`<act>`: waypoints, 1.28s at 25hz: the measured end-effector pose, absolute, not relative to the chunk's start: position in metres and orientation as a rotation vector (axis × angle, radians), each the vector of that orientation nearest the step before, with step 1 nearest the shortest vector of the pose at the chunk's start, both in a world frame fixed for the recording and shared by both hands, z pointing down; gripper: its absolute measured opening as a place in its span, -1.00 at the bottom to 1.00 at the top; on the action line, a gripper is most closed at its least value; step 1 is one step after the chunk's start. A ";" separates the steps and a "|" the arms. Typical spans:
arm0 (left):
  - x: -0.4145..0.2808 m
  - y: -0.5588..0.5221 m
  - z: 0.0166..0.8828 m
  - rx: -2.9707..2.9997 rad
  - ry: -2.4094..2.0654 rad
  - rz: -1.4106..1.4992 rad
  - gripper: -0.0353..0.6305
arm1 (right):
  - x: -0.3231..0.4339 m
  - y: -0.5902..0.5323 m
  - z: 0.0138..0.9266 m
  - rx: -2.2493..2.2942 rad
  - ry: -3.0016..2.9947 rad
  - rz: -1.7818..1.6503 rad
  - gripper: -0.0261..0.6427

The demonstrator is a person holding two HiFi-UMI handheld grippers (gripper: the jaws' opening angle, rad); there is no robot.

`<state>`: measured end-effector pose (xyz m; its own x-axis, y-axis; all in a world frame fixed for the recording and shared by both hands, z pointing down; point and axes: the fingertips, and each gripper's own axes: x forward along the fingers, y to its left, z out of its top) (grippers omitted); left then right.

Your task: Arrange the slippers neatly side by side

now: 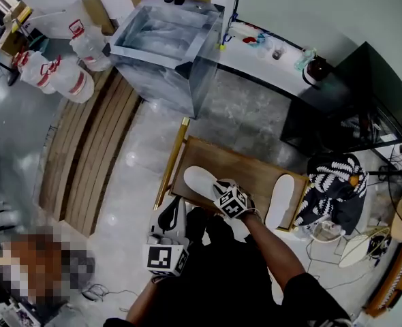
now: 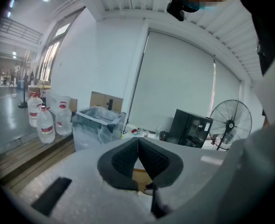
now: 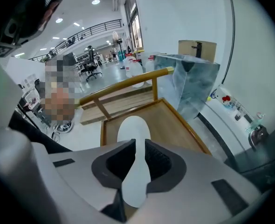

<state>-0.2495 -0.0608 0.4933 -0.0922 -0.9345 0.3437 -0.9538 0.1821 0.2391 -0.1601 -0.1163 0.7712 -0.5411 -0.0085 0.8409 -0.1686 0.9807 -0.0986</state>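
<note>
Two white slippers lie on a low wooden tray. My right gripper reaches down over the left slipper and is shut on it. In the right gripper view the slipper runs lengthwise between the pads, its toe pointing away over the tray. The other slipper rests sole up at the tray's right end, apart from both grippers. My left gripper hangs off the tray's near left corner; its pads meet with nothing between them.
A clear plastic box stands beyond the tray, with water bottles and wooden slats to the left. A black cabinet and a black-and-white patterned bag sit on the right. The tray has a raised wooden rail along its left side.
</note>
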 end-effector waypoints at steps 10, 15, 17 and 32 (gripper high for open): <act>-0.269 -0.059 0.507 1.706 -2.054 0.076 -0.84 | -0.176 -0.104 0.823 -0.001 -1.996 0.160 -0.56; -0.273 -0.058 0.513 1.689 -2.049 0.084 -0.84 | -0.175 -0.101 0.840 -0.017 -1.944 0.185 -0.58; -0.274 -0.059 0.514 1.689 -2.046 0.086 -0.84 | -0.177 -0.101 0.840 -0.019 -1.943 0.195 -0.70; -0.250 -0.076 0.509 1.839 -1.948 0.082 -0.84 | -0.157 -0.115 0.796 0.146 -2.032 0.265 -0.82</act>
